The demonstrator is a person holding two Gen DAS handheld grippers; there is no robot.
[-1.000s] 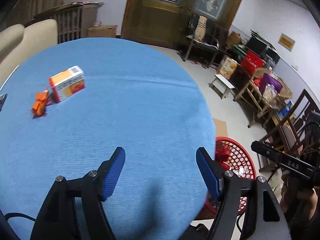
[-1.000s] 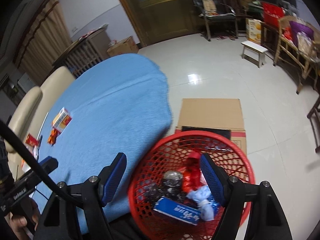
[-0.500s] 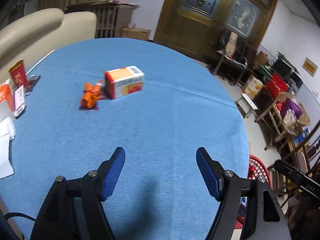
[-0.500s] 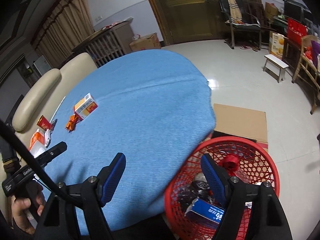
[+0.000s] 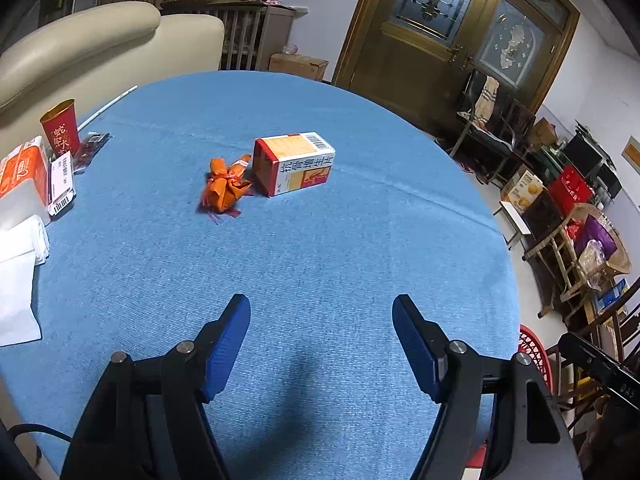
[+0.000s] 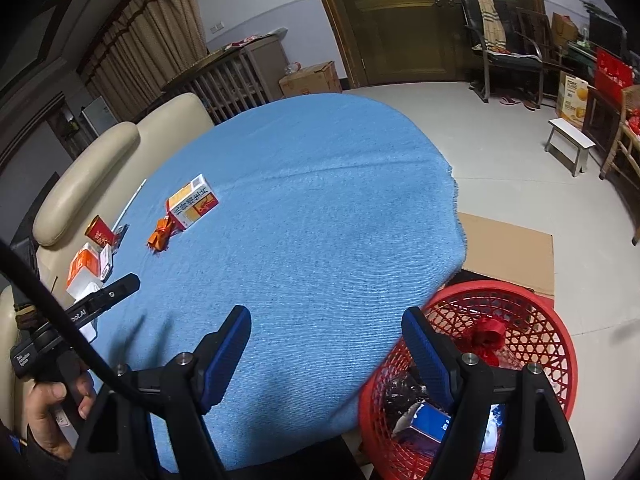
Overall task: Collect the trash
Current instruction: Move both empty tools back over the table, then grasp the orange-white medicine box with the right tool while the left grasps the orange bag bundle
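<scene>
An orange and white box (image 5: 294,163) lies on its side on the round blue table (image 5: 320,264), with a crumpled orange wrapper (image 5: 224,188) touching its left end. Both also show in the right wrist view, the box (image 6: 193,206) and the wrapper (image 6: 160,236). My left gripper (image 5: 321,344) is open and empty, over the table well short of them. My right gripper (image 6: 326,354) is open and empty above the table's near edge, beside the red mesh basket (image 6: 532,328) on the floor, which holds several pieces of trash.
At the table's left edge stand a red cup (image 5: 60,132), an orange tissue pack (image 5: 20,172) and white paper (image 5: 18,276). A cream sofa (image 5: 92,52) lies behind. Flat cardboard (image 6: 508,252) lies on the floor past the basket. Chairs and clutter line the right wall.
Both grippers have swung left from the basket toward the table. The box and wrapper now sit nearer the middle of the left wrist view. The basket has slid to the right.
</scene>
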